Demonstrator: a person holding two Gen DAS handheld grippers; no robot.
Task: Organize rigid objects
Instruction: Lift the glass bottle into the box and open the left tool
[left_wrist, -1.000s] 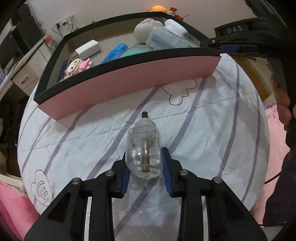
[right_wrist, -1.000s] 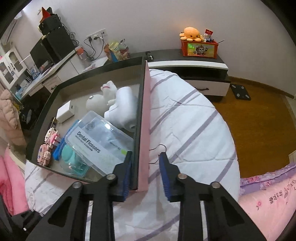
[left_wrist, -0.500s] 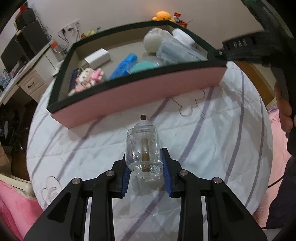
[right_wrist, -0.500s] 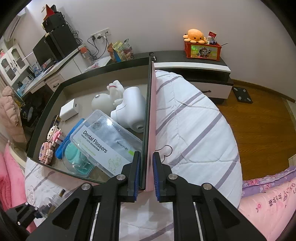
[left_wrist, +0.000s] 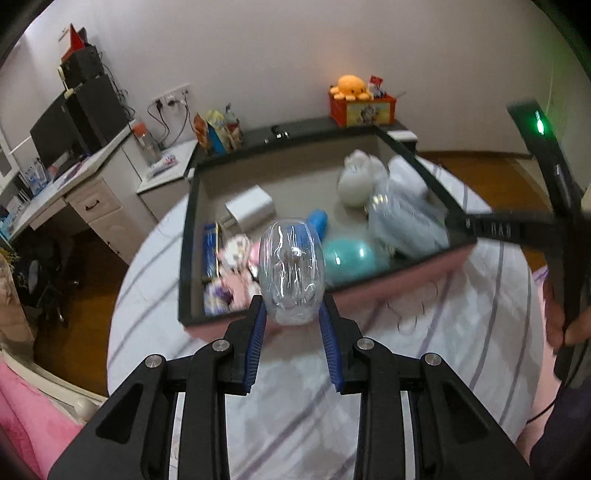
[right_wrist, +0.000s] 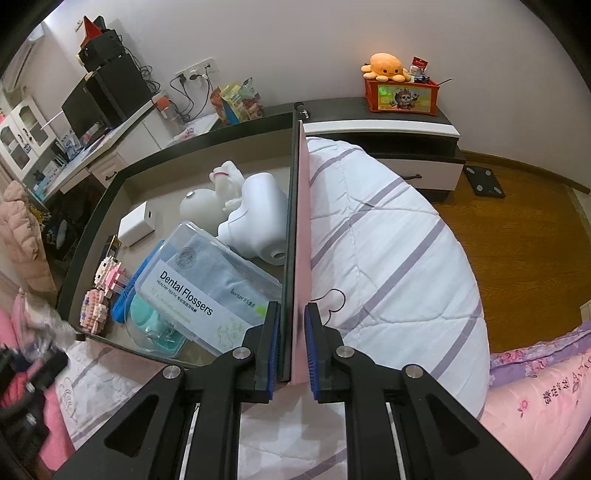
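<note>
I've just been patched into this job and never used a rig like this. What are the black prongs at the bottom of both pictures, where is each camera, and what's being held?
There is no robot arm: a person holds a two-finger gripper in each hand, and each carries a wide-angle camera looking along its fingers, so the black prongs are the fingers. In the left view, the left gripper clamps a clear plastic bottle, lifted off the striped white quilt. In the right view, the right gripper is shut on the side wall of a pink, black-rimmed box resting on the quilt. Inside lie a clear dental-flosser case, white figurines, a white adapter and other small items.
</note>
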